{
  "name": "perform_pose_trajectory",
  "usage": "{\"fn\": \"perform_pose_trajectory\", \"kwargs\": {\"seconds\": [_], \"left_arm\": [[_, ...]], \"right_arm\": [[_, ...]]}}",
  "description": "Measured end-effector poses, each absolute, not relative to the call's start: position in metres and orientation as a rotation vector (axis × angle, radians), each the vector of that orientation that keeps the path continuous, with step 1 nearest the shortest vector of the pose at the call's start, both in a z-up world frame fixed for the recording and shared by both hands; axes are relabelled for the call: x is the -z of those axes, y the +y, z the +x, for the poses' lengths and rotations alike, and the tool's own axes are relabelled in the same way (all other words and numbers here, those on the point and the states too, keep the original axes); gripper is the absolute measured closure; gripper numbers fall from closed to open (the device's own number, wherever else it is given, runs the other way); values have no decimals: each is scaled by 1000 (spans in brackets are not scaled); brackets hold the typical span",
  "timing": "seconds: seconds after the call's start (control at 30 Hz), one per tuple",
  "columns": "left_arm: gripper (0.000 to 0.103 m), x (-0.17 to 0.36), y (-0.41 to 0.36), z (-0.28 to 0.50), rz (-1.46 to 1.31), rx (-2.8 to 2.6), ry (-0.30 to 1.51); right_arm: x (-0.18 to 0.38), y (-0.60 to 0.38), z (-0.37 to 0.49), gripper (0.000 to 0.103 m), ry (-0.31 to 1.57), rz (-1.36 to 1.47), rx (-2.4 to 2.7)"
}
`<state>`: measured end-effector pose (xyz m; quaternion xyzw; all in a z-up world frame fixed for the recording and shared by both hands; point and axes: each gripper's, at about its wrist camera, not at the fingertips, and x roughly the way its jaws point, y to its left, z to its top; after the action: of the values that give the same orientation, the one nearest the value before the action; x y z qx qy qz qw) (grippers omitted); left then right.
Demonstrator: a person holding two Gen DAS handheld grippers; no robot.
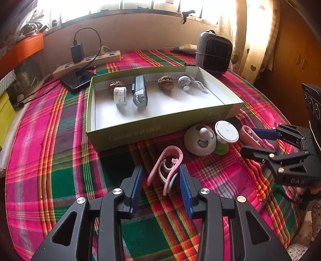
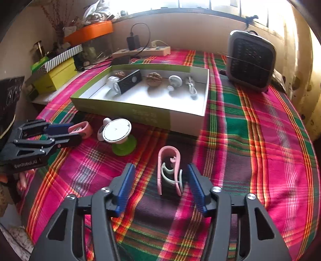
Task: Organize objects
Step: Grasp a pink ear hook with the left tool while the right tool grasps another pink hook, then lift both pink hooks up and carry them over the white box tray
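Here left gripper (image 1: 161, 166) jaws apart w/ pink clip (image 1: 172, 149) btwn, right gripper (image 2: 161, 164) jaws likewise w/ 2nd pink clip (image 2: 159, 172) btwn.

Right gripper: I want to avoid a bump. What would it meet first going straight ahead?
The pink clip, standing between the open right gripper fingers; beyond it, probably the green box.

Blown-out window (image 1: 140, 6) backlight, fisheye-warped edges

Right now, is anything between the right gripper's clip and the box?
Nothing visible: bare cloth runs from the clip to the box; only its near wall must be cleared. The green stand sits off left.
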<state>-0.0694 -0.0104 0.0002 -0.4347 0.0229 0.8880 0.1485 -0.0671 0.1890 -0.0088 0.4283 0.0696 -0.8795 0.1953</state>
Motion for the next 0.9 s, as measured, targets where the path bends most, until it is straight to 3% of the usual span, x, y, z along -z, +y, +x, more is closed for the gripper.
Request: {"fn": "perform_pose_trajectory", "kwargs": {"seconds": [0.53,0.63,0.77,0.9], "left_arm": [[69,1,-2,-84,-1236,-2582,110],[71,1,-1,-83,-1233,-2590,124],[78,1,-3,-84,-1236,-2606,118],[81,2,-6,-84,-1238,-2612,103]], "right_arm": [[9,188,-75,48,218,1215,2496],[9,188,-75,52,225,1216,2503],[9,192,-76,64,212,1216,2518],[8,192,-76,67,210,1216,2521]]}}
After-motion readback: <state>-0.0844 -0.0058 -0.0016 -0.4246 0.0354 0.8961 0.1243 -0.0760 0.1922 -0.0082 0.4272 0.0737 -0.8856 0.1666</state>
